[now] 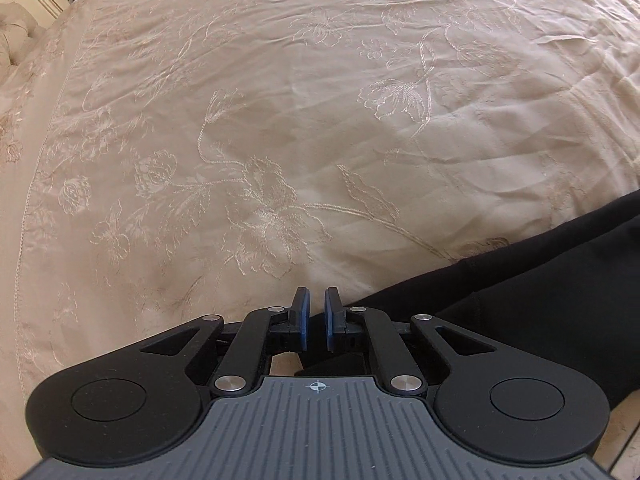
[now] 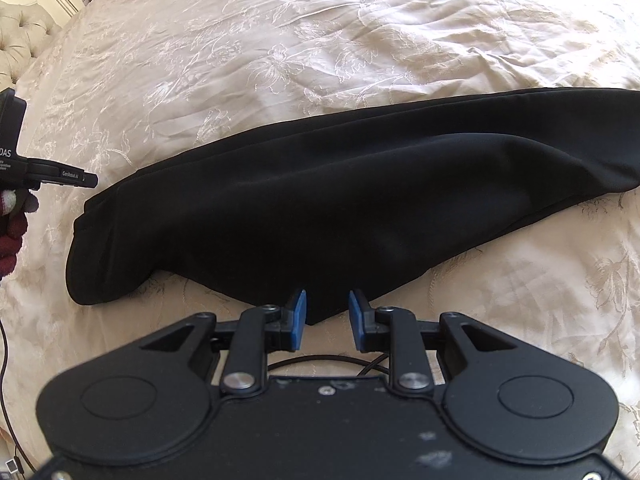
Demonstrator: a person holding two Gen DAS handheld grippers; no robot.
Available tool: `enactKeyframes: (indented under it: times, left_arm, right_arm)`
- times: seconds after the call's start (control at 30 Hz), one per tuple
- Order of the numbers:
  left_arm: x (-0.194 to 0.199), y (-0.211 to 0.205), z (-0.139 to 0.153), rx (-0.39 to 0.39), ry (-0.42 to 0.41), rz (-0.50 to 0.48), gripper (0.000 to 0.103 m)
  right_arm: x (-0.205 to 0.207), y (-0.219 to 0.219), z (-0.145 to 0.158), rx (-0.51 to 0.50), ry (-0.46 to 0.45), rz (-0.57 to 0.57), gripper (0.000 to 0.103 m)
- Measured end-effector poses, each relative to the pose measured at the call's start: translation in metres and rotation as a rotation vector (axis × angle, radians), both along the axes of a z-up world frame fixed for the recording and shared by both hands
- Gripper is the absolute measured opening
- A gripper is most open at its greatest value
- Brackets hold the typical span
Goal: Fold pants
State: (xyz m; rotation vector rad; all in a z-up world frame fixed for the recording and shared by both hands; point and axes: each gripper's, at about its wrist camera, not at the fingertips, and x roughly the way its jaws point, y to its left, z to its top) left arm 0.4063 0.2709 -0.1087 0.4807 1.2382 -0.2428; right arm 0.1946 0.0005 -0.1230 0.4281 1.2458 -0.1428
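- Left wrist view: the left tool points steeply down at a bed covered in a cream bedspread stitched with pale flower outlines
- Its two blue pads stand close together with only a thin slit between them, so the tool reads as pressed together; nothing can be seen pinched in the slit
- The black pants enter this view from the right edge and run down to the lower middle, where the cloth passes under the tool's right linkage; the tips sit just at the edge of the dark cloth, and whether they touch it cannot be told
- A pale headboard and pillow show at the far upper left
- Right wrist view: the pants lie flat across the bedspread as one long dark shape, the wide rounded end at the left and the narrower end running off toward the right edge
- A lower corner of the cloth dips to a point right between the pads of the right tool
- The right tool is spread, its blue pads apart with a clear gap, and neither pad presses on the cloth
- At the left edge the left tool shows from the side, held by a hand in a dark red glove, just beside the wide end of the pants
- A thin black cable hangs down the left edge
- A tufted cream headboard fills the upper left corner
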Motion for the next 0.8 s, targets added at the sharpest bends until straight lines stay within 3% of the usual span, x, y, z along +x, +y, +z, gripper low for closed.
enactKeyframes:
  times: [0.17, 0.27, 0.3, 0.53, 0.8]
  left_arm:
    - [-0.018, 0.023, 0.01, -0.104, 0.035, 0.082, 0.014]
    - [-0.031, 0.043, 0.014, -0.17, 0.051, 0.131, 0.03]
    - [-0.035, 0.048, 0.013, -0.172, 0.05, 0.138, 0.031]
    - [-0.046, 0.076, -0.001, -0.205, 0.082, 0.184, 0.032]
    - [-0.041, 0.07, -0.006, -0.283, 0.096, 0.188, 0.034]
  right_arm:
    - [0.005, 0.005, 0.001, 0.001, -0.002, 0.023, 0.026]
    - [0.007, 0.006, 0.002, 0.002, -0.008, 0.034, 0.026]
    - [0.007, 0.007, 0.002, 0.003, -0.01, 0.035, 0.026]
    - [0.003, 0.01, 0.003, 0.005, -0.008, 0.05, 0.026]
    - [0.001, 0.011, 0.003, -0.001, -0.007, 0.051, 0.026]
